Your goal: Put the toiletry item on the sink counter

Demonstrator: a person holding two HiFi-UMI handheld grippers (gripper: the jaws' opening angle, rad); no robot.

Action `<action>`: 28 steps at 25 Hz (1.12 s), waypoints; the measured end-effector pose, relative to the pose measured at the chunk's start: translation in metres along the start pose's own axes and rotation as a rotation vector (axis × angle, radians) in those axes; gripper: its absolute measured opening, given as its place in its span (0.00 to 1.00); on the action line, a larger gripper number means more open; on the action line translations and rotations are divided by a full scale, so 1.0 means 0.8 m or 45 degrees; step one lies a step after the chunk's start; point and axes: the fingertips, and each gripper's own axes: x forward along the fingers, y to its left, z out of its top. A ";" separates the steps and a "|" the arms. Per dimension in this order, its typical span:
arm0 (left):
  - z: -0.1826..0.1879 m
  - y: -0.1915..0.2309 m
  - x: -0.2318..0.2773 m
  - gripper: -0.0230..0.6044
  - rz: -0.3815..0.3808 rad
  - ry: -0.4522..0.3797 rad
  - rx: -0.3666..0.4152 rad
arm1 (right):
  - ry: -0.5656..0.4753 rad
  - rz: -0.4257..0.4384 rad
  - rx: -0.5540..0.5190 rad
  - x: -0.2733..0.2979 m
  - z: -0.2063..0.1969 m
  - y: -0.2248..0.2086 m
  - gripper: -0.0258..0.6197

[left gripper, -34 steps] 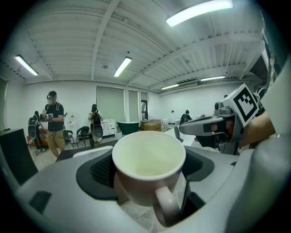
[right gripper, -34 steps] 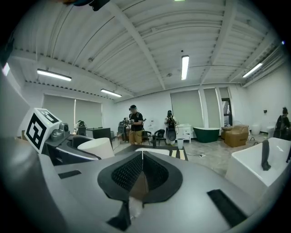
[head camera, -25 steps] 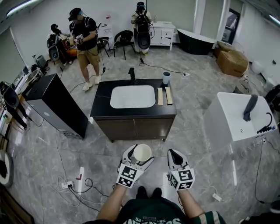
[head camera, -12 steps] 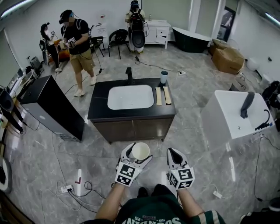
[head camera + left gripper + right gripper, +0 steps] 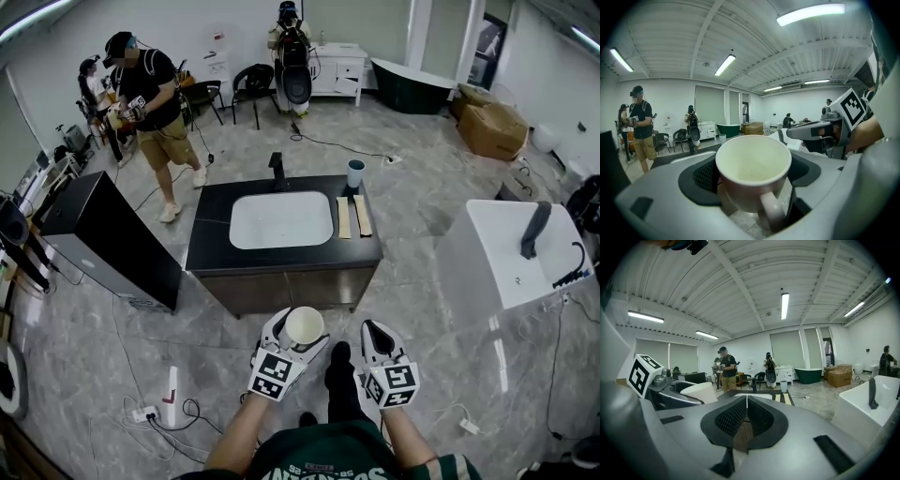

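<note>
My left gripper (image 5: 298,336) is shut on a cream mug (image 5: 305,328), which stands upright between the jaws with its handle toward the camera (image 5: 753,172). My right gripper (image 5: 375,337) is shut with nothing in it (image 5: 746,417). Ahead stands the sink counter (image 5: 214,234), black-topped with a white basin (image 5: 281,219) and a black tap (image 5: 280,169). On its right side lie two pale wooden strips (image 5: 352,217) and a blue-grey cup (image 5: 355,173). Both grippers hang well short of the counter's front edge.
A black cabinet (image 5: 108,239) stands to the left and a white tub (image 5: 516,253) to the right. Cables and a power strip (image 5: 155,410) lie on the floor at left. People (image 5: 141,98) stand at the back, near chairs, a dark bathtub (image 5: 417,84) and cardboard boxes (image 5: 492,127).
The counter has come slightly nearer in the head view. The person at back left has walked further left. Both grippers keep their hold and place.
</note>
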 end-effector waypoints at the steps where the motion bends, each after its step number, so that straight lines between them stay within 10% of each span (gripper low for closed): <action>1: 0.000 0.008 0.011 0.72 0.000 0.001 -0.001 | 0.000 0.002 -0.002 0.013 0.001 -0.008 0.10; 28: 0.092 0.320 0.356 0.72 0.207 0.077 -0.080 | 0.054 0.248 -0.042 0.454 0.120 -0.211 0.11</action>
